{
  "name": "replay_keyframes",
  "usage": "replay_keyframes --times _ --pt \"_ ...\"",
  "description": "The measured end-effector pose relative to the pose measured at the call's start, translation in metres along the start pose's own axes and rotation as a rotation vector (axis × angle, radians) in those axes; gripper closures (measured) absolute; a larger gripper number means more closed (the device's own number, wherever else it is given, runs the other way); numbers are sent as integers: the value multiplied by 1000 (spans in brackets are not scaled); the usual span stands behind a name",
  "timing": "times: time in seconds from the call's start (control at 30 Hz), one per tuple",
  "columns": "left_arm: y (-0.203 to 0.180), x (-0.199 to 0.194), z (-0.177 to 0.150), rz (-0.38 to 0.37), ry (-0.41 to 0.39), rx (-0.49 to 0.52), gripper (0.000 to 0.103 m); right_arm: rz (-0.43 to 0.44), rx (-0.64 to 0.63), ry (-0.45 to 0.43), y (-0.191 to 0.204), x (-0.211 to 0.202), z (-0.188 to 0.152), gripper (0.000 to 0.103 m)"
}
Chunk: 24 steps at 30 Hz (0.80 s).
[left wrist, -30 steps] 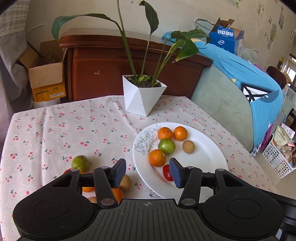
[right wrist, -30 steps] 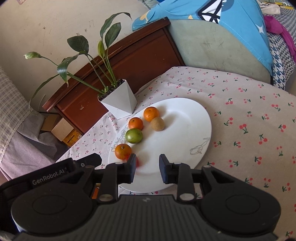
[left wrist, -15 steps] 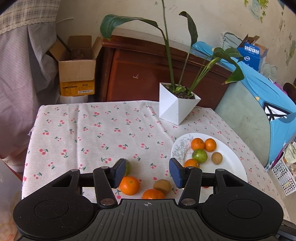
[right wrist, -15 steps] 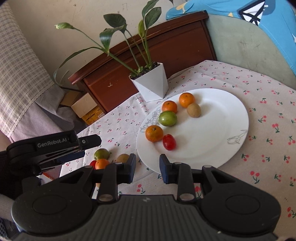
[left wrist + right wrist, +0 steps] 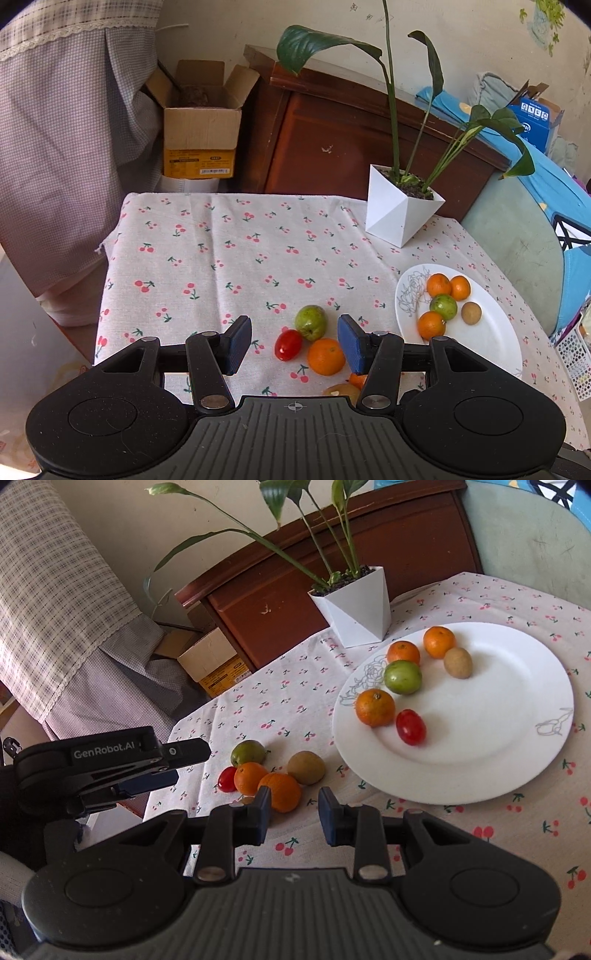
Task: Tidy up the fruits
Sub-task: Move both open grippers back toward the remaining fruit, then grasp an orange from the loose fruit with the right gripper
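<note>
A white plate (image 5: 480, 768) is seen on the table (image 5: 221, 258), which is covered with a cherry-print cloth. In the right wrist view six fruits are counted on the plate: three oranges (image 5: 375, 707), one green fruit (image 5: 402, 676), one kiwi (image 5: 458, 662) and one cherry tomato (image 5: 410, 726). In the left wrist view that tomato cannot be seen.

Beside the plate a loose cluster (image 5: 269, 771) lies on the cloth: two oranges, one green fruit, one kiwi and one red tomato, five in all, counted from the right wrist view. In the left wrist view the kiwi and one orange are half hidden behind the gripper body.

The left hand-held gripper (image 5: 293, 345) is spread and empty, with the loose tomato and an orange framed between its blue pads. On its side, "GenRobot.AI" is read in the right wrist view only. The right hand-held gripper (image 5: 294, 814) is narrowly parted, with nothing pinched.

One white faceted planter (image 5: 400, 210) stands at the far edge. One open cardboard box (image 5: 201, 136) with a yellow label, its text unreadable, is seen behind the table.
</note>
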<state>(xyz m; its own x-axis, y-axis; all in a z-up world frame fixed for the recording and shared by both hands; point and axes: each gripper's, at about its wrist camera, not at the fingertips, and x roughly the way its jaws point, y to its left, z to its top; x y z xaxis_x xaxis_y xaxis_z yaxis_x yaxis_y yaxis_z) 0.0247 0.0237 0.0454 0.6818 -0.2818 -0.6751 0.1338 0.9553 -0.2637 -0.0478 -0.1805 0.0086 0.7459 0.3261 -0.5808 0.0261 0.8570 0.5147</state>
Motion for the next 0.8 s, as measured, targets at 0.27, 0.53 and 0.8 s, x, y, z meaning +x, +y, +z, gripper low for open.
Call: replay_keyframes --times 0.27,0.53,0.8 --pt "7 0 -5 5 23 1 53 24 39 -11 2 13 -1 63" --pt "13 -1 -7 13 32 -2 53 35 60 -7 5 27 -1 63" --pt "12 2 -12 7 59 15 53 48 126 -6 -4 29 -1 72"
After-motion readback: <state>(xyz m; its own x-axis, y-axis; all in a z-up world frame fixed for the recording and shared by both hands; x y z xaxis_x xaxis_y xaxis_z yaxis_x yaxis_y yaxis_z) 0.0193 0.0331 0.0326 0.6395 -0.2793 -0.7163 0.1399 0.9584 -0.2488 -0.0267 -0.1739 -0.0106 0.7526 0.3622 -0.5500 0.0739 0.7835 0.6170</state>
